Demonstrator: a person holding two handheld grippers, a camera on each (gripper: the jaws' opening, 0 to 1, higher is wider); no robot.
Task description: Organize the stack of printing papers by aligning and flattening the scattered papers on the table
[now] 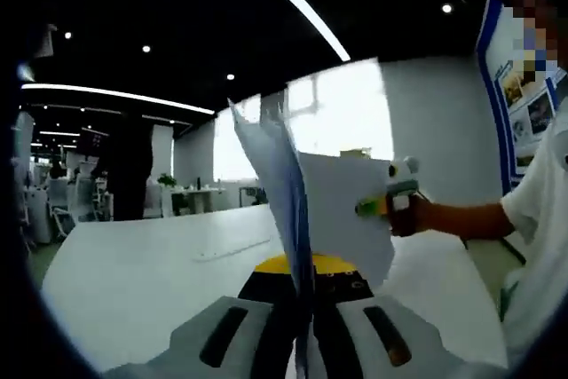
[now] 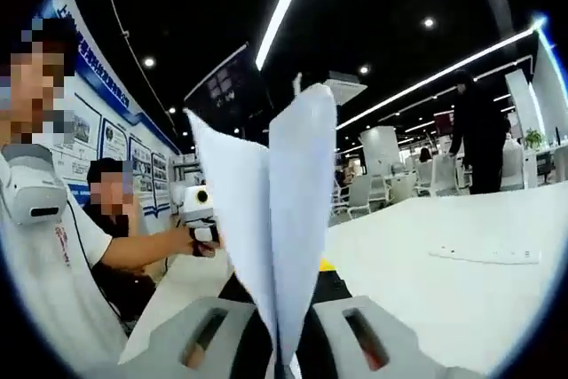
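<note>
A stack of white printing papers [image 1: 288, 175] stands upright above the white table [image 1: 133, 264], seen edge-on. My left gripper [image 1: 302, 330] is shut on its near edge, jaws rising from the bottom of the left gripper view. My right gripper [image 1: 390, 197], held by a hand, pinches the far side of the sheets. In the right gripper view the same papers [image 2: 297, 219] fan up from between the right gripper [image 2: 282, 343] jaws, which are shut on them. The left gripper [image 2: 202, 215] shows behind the sheets at the left. The sheets are splayed and their edges do not line up.
A thin white strip [image 1: 235, 248] lies flat on the table [image 2: 461, 299]. A yellow and black object [image 1: 324, 271] sits just beyond the left jaws. A person in dark clothes [image 2: 479, 130] stands past the far table edge. Another person [image 2: 111, 210] sits by the poster wall.
</note>
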